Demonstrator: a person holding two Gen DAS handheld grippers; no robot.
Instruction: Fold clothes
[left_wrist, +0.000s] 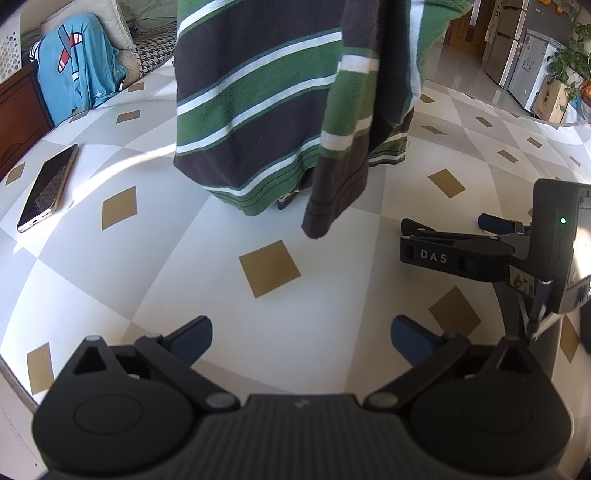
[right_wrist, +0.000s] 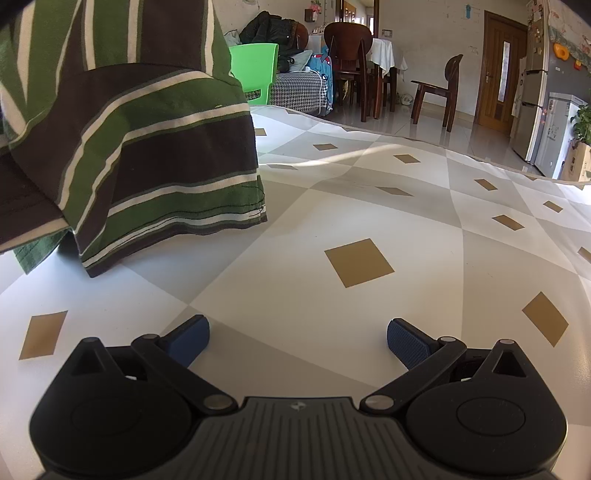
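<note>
Each gripper is built of black plastic: a ribbed grey-black centre plate, two round housings, silver pivot screws and blue textured fingers (right_wrist: 406, 341). On the right gripper (left_wrist: 443, 229), "DAS" is printed in white and a green light is shown.

Both wrist views sit low over the patterned tabletop (left_wrist: 166, 266), facing forward along open fingers, sharing the hanging striped garment (left_wrist: 258, 110) close ahead.

The green, brown and white striped knit shirt (left_wrist: 258, 110) runs off the top edge in both views (whatever holds it up is hidden), and its hem hides the counter (left_wrist: 269, 273) beneath.
</note>
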